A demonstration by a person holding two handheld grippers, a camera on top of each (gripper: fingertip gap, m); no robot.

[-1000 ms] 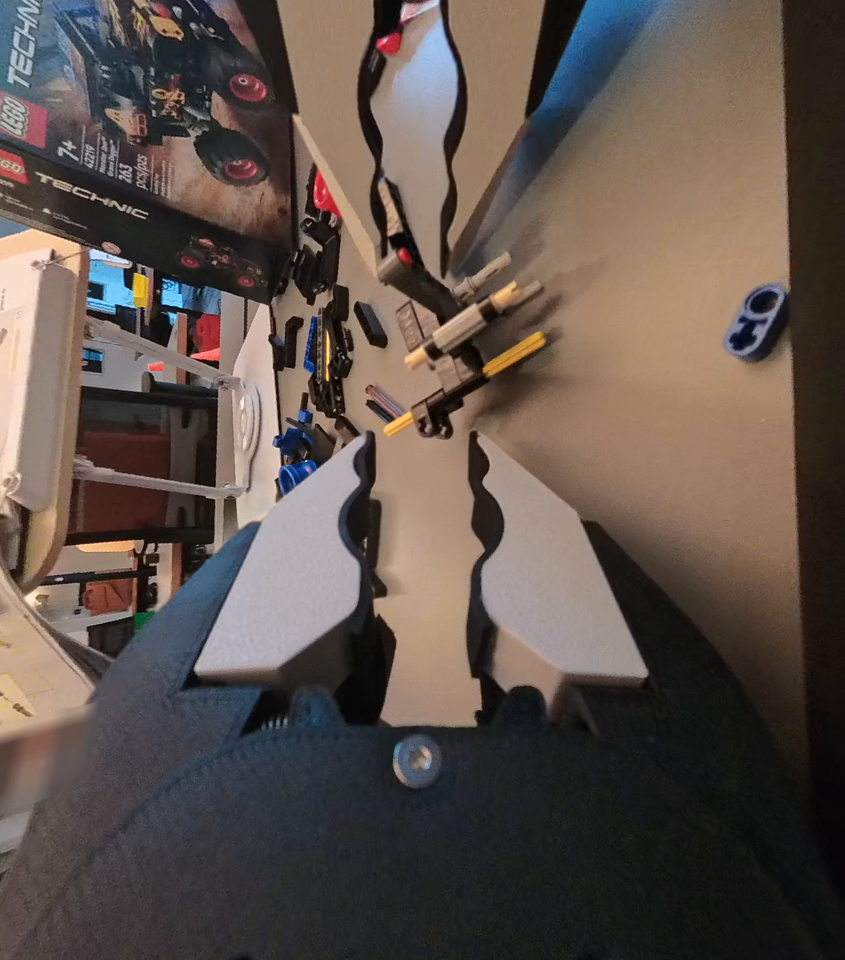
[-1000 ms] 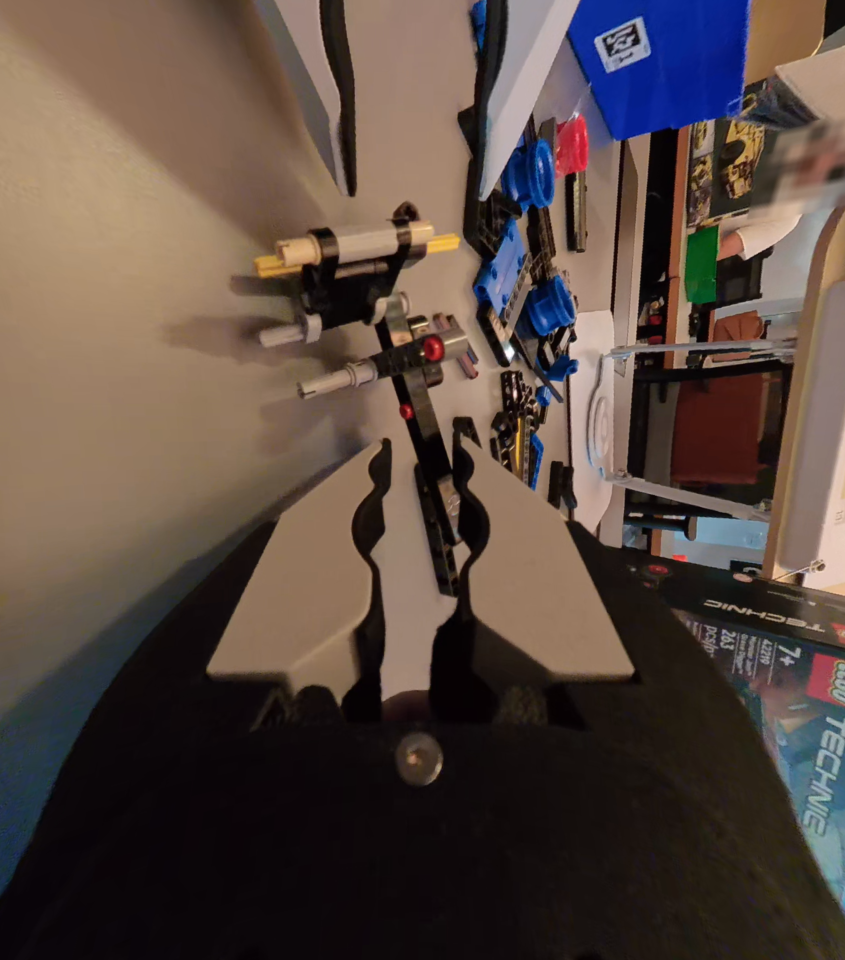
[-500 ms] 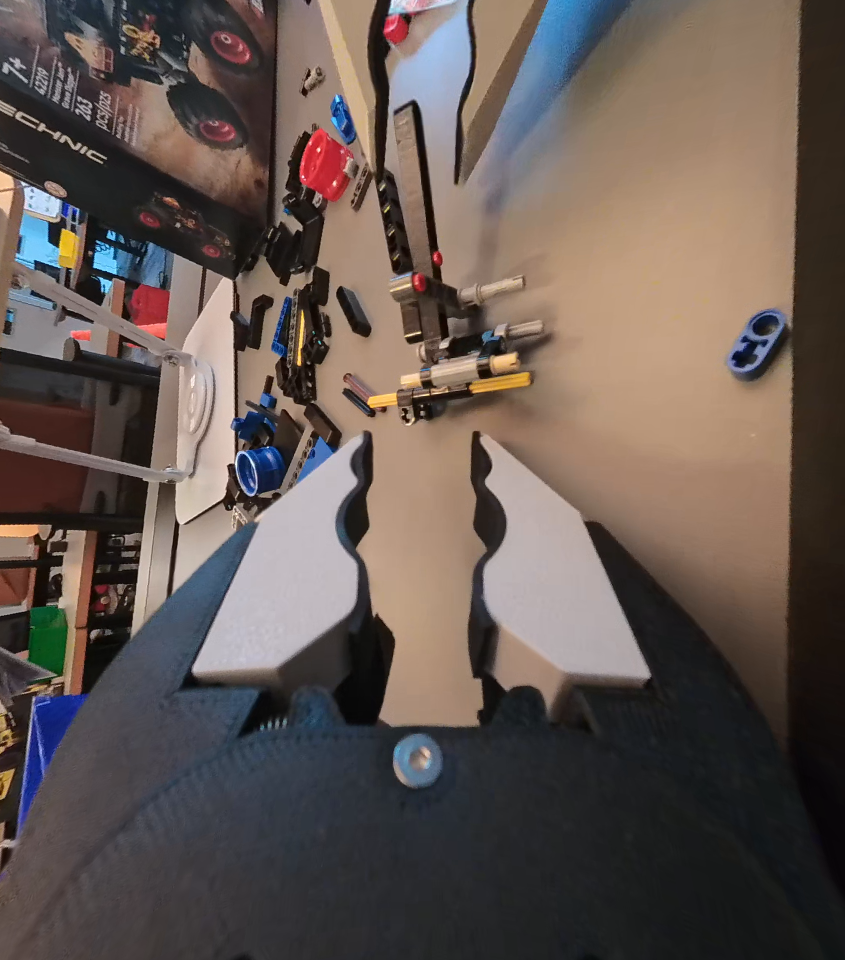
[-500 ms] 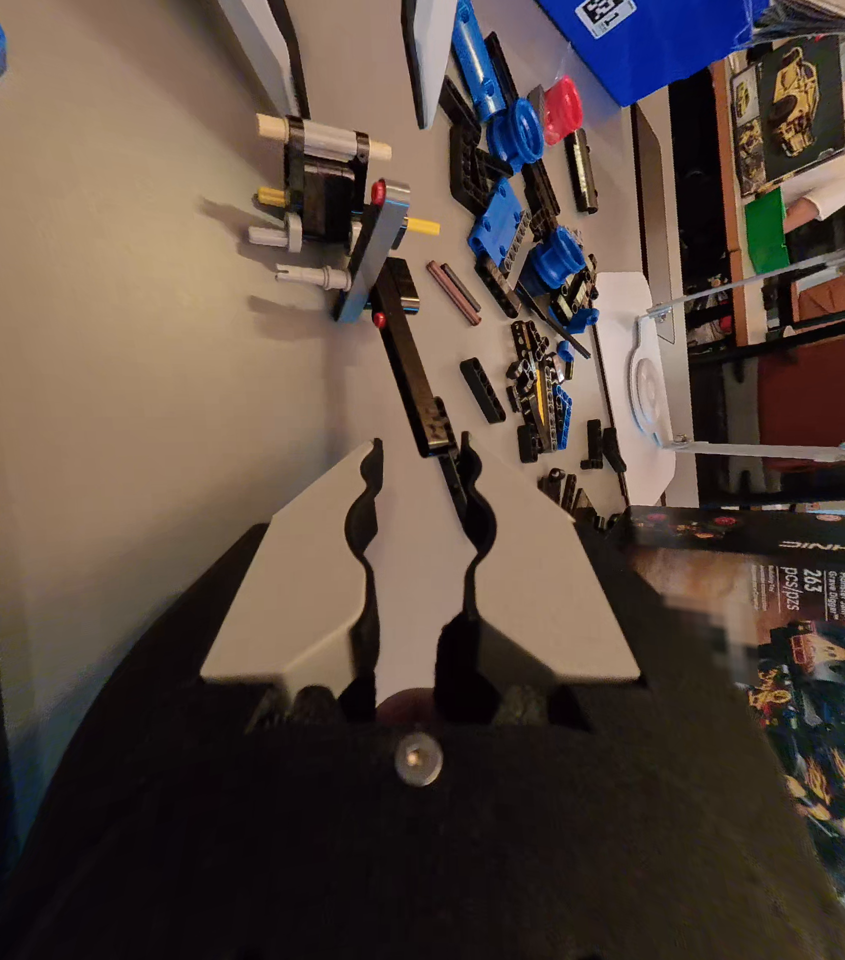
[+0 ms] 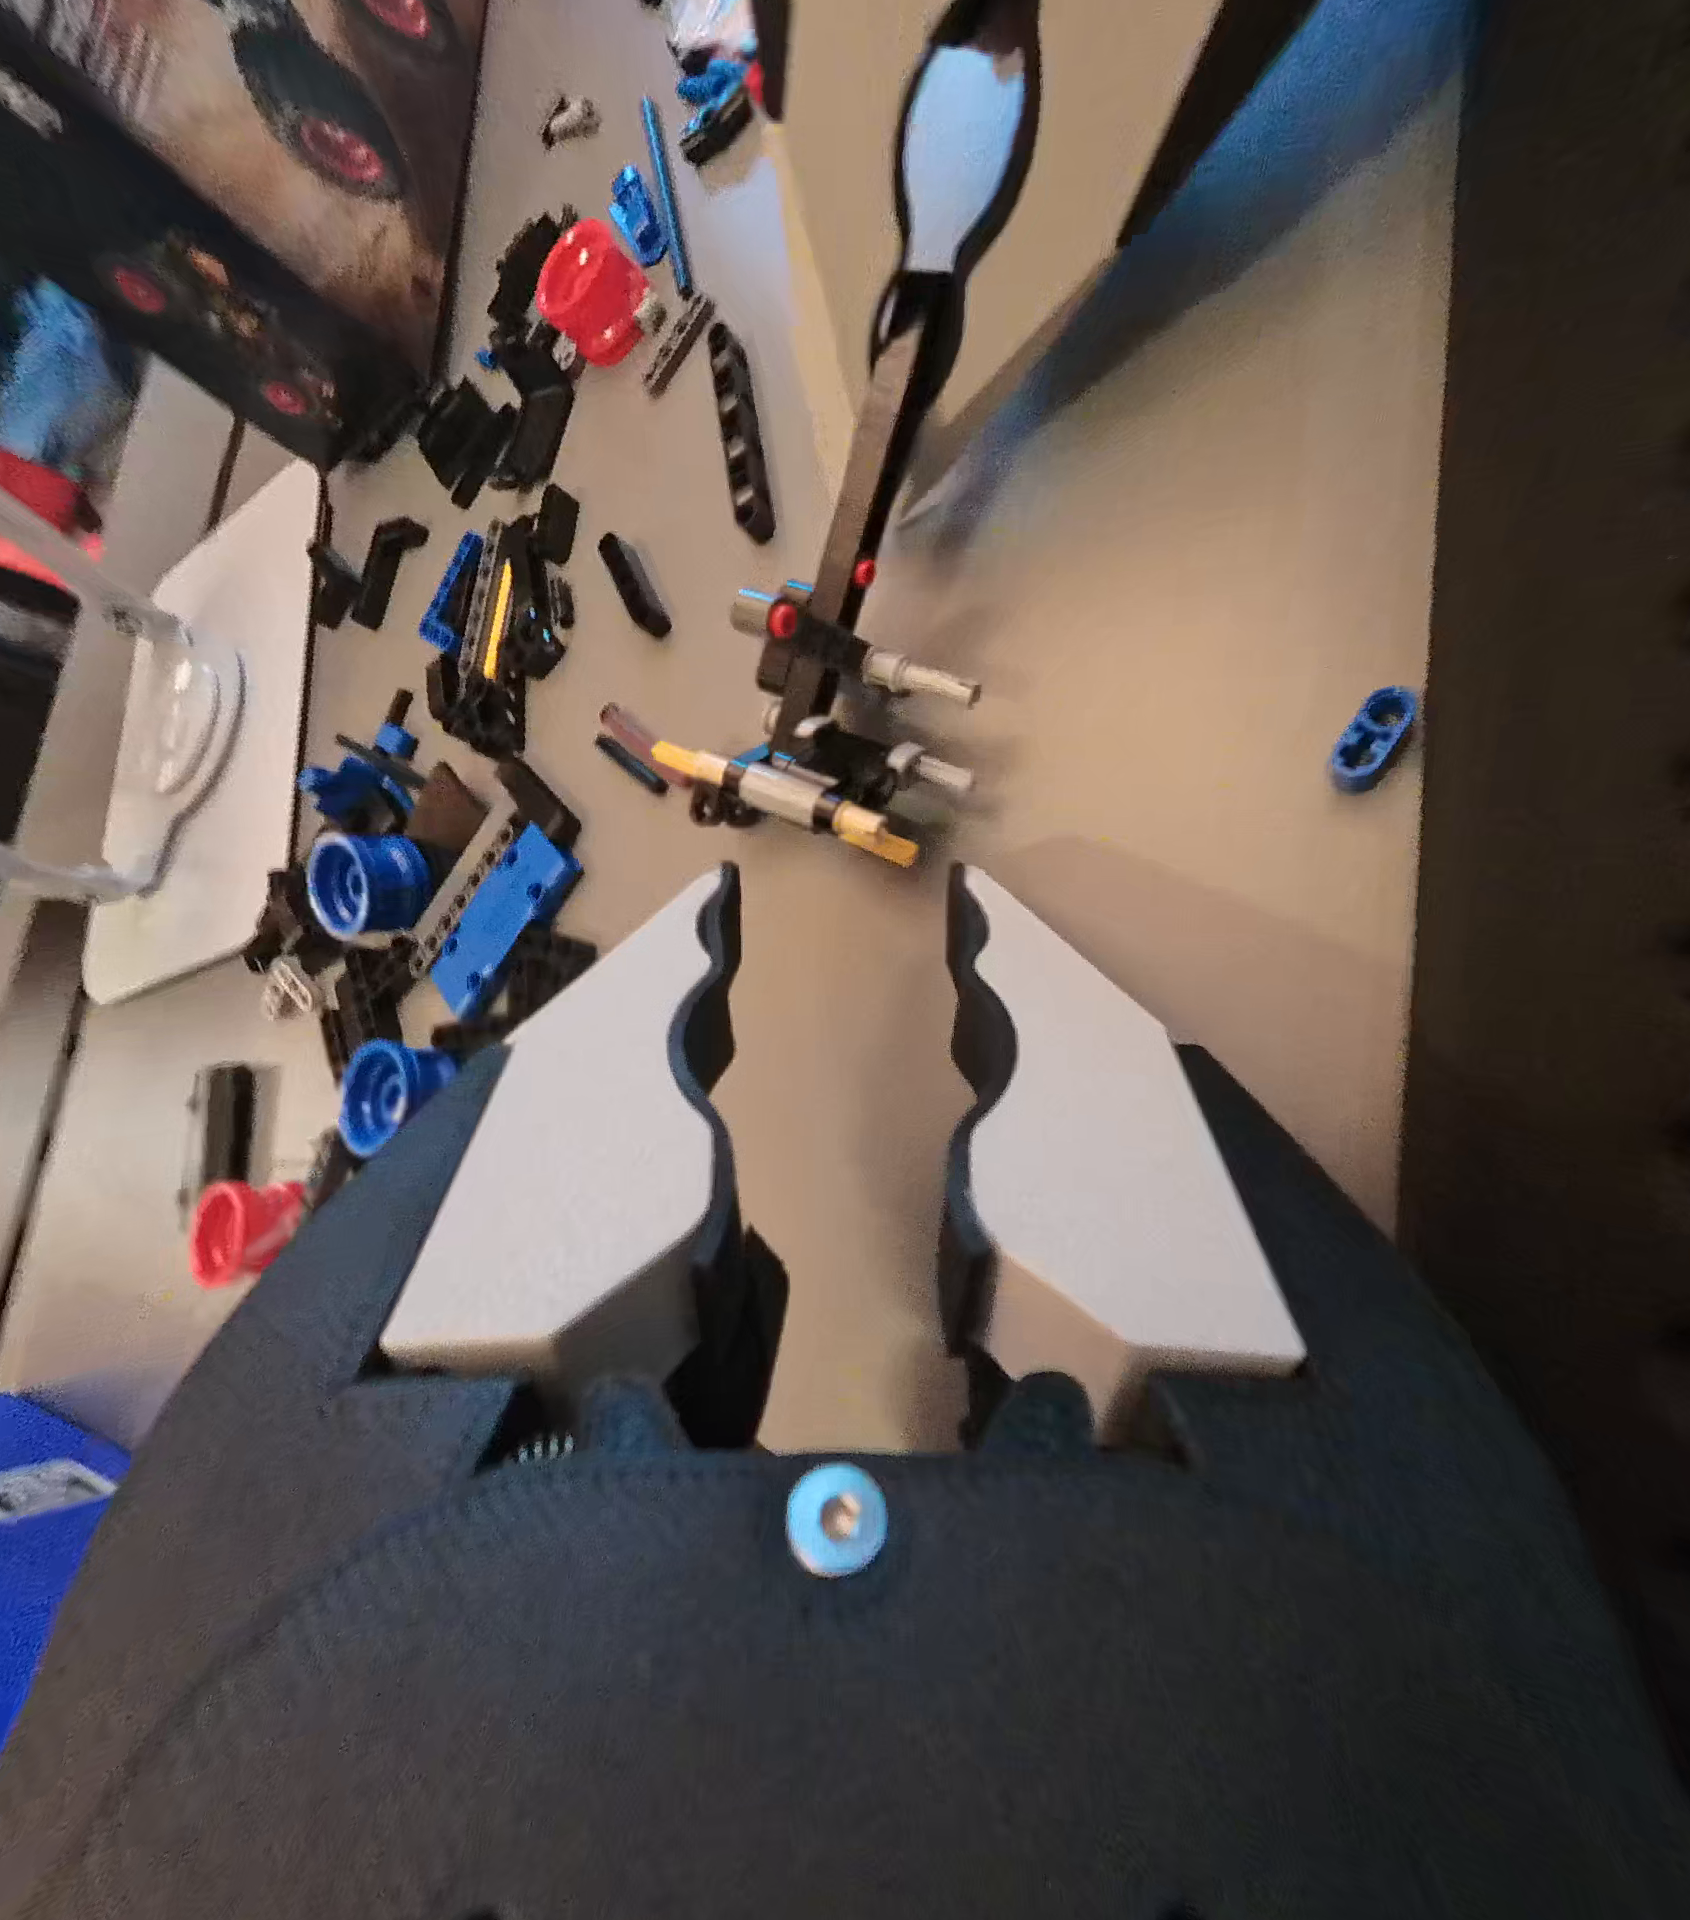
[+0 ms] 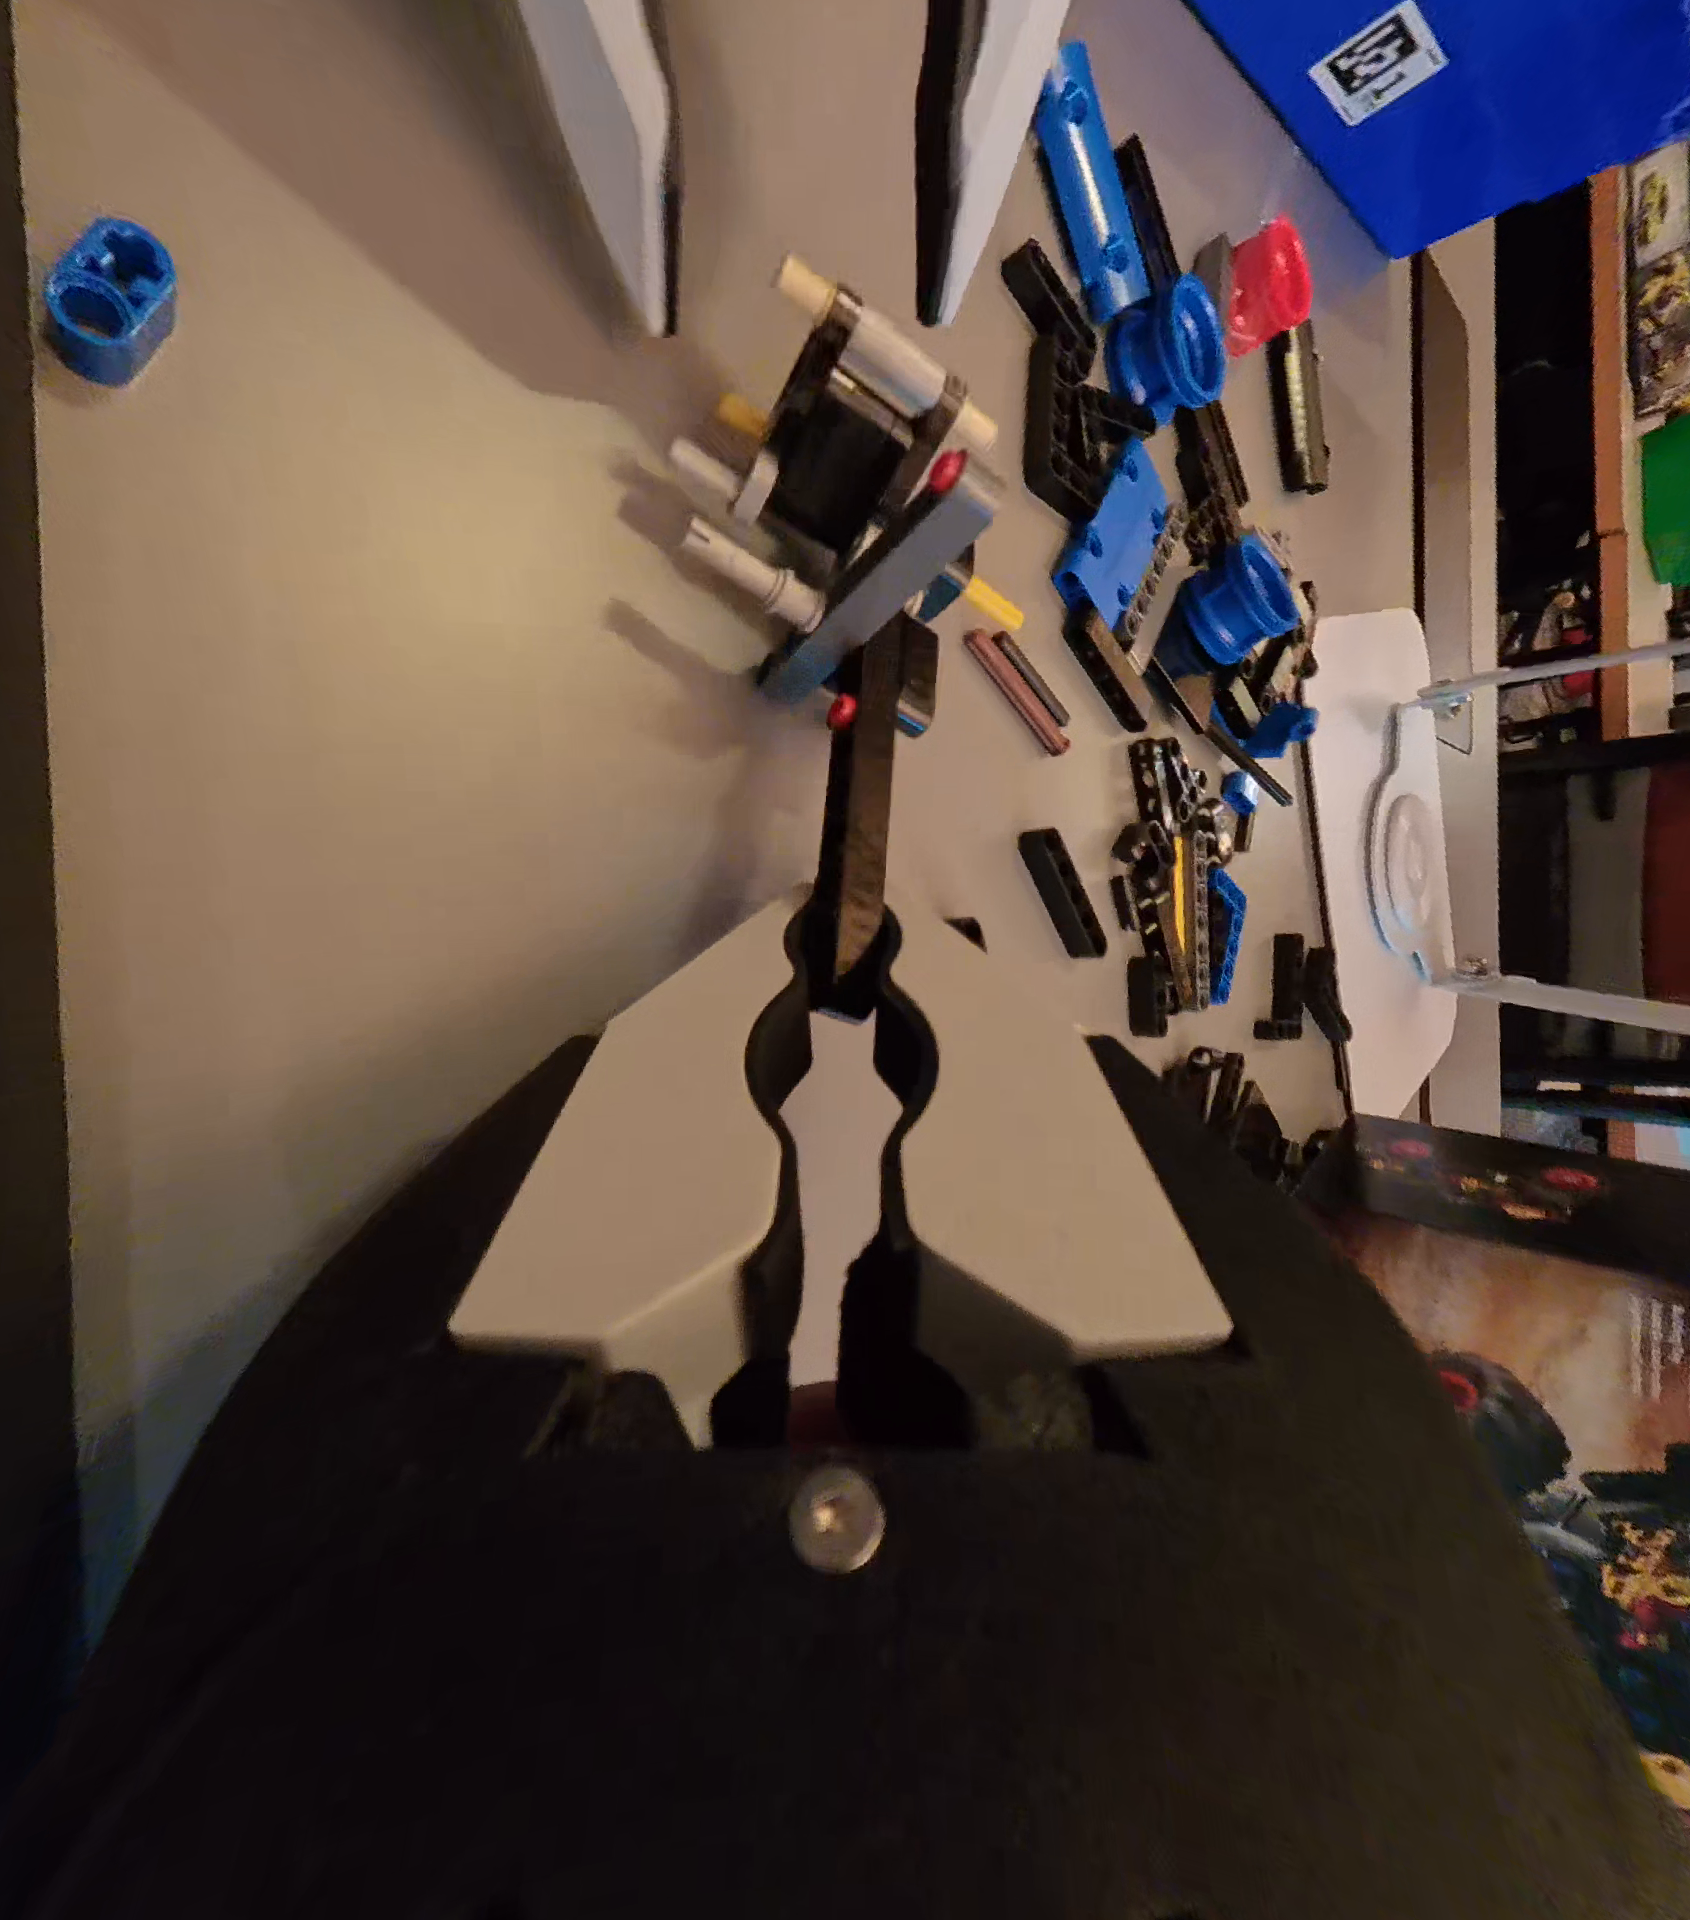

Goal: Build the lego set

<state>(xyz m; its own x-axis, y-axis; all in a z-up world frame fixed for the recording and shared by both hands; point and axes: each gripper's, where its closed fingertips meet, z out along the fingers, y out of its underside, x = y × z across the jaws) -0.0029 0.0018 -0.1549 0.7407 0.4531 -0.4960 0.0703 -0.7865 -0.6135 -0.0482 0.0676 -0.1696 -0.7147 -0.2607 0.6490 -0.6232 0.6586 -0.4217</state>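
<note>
black beam (image 6: 856, 831) of the half-built lego assembly (image 6: 862, 488) sits pinched in the right gripper (image 6: 841, 971), mid-tabletop; left gripper (image 5: 836, 894) gapes wide and empty nearby, loose blue piece (image 5: 1373, 724) at the tabletop's edge

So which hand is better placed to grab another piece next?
Left, probably. The left gripper is open and empty near the loose pieces, while the right gripper is shut on the half-built assembly's black beam.

The right gripper (image 6: 841, 935) grips one end of a long beam (image 6: 856, 821), whose far end joins a small assembly (image 6: 862, 488) of pins and axles over the table (image 6: 353, 727). The left gripper (image 5: 836, 894) faces that assembly from the opposite side, just short of it, jaws apart. Loose parts (image 6: 1173, 582) lie beside the assembly, toward the set's box (image 6: 1599, 1455). One small connector (image 6: 108, 301) sits alone near the table's opposite edge.
</note>
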